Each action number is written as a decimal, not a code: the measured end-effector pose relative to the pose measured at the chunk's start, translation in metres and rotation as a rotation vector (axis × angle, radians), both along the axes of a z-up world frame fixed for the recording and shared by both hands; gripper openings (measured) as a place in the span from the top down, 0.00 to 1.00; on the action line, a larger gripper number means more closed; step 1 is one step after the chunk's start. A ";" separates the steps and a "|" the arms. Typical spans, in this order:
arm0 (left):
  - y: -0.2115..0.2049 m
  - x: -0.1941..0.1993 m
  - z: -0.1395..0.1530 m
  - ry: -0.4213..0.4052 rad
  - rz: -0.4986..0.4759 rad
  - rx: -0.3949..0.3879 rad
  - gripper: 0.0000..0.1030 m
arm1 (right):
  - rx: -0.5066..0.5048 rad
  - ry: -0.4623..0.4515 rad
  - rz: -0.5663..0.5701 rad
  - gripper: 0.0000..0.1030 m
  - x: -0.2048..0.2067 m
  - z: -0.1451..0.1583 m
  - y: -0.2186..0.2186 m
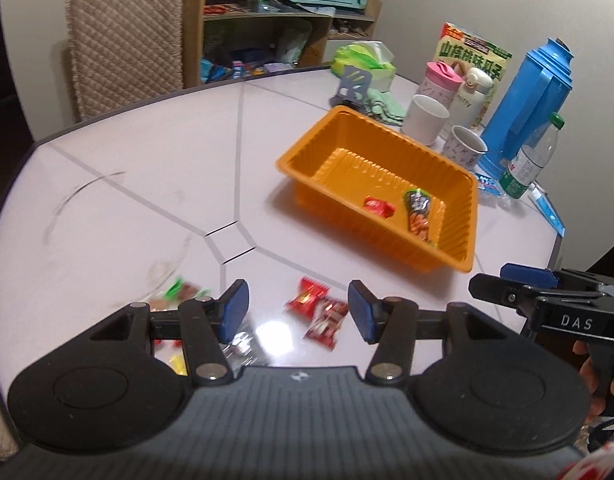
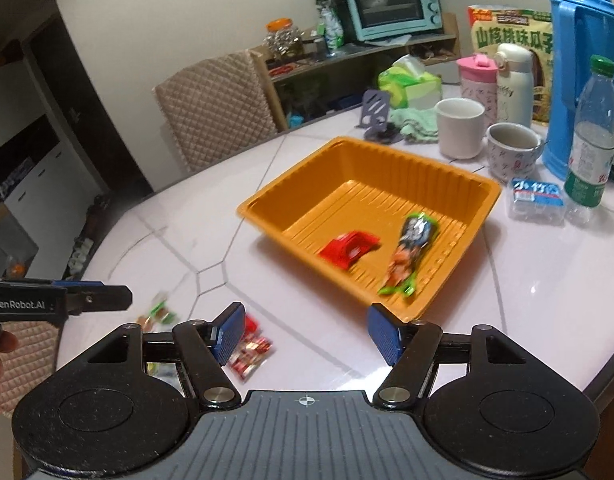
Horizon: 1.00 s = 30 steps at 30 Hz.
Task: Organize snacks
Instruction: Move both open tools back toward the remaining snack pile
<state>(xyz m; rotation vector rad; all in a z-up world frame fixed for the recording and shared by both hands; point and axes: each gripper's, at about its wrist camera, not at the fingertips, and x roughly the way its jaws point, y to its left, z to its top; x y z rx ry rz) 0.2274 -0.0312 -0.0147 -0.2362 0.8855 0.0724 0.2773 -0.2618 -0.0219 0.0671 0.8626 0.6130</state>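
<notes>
Since both grippers hang empty over the table, the risks lie in the next pick rather than in anything carried.

Left gripper (image 1: 298, 312): jaws parted, nothing between the pads; it looks down on the loose snacks at the near edge.

Right gripper (image 2: 305, 334): jaws parted and empty, pointing toward the near wall of the orange tray (image 2: 267, 204).

Snacks already sorted: a small red packet (image 2: 349, 250) and a long green-and-orange packet (image 2: 409, 254) lie on the tray floor, apart from each other.

Snacks left: two red wrapped candies (image 1: 317, 312) lie touching on the white table (image 1: 147, 184); a green-and-brown packet (image 1: 179, 294) lies off to their left, blurred, so I cannot say what it is. More wrappers seem to sit under the left gripper's fingers, mostly hidden.

Risk, double grab: the red candies touch, so closing on one may drag or pinch both, or flick the second away.

Risk, slipping: the wrappers look glossy and flat on a slick tabletop; pads may skate over them.

Risk, collision: the two grippers are near each other, each showing at the edge of the other's view; reaching for the same pile could knock them together.

Risk, tray: it looks light; a clipped wall could shove it toward the cups.

Surroundings: white mug (image 2: 459, 128), patterned cup (image 2: 513, 152), blue thermos (image 2: 583, 64) and water bottle (image 2: 591, 136) crowd behind the tray, well apart from the loose snacks; nothing blocks the path to the tray.
</notes>
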 end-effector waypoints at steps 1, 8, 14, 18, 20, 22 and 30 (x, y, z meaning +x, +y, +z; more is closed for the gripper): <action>0.004 -0.007 0.000 0.002 0.006 -0.001 0.50 | -0.001 0.005 0.007 0.34 -0.005 0.000 0.004; 0.035 -0.058 -0.001 0.016 0.057 -0.010 0.50 | -0.013 0.028 0.069 0.34 -0.038 -0.006 0.031; 0.058 -0.092 -0.010 0.031 0.120 -0.018 0.50 | -0.030 0.050 0.118 0.34 -0.057 -0.017 0.055; 0.071 -0.106 -0.017 0.045 0.164 -0.027 0.50 | -0.050 0.063 0.144 0.34 -0.064 -0.028 0.070; 0.077 -0.111 -0.021 0.048 0.183 -0.024 0.50 | -0.058 0.074 0.152 0.34 -0.065 -0.033 0.076; 0.080 -0.115 -0.024 0.054 0.196 -0.015 0.50 | -0.065 0.082 0.156 0.34 -0.066 -0.038 0.080; 0.090 -0.117 -0.035 0.068 0.210 -0.008 0.50 | -0.089 0.107 0.128 0.34 -0.061 -0.055 0.084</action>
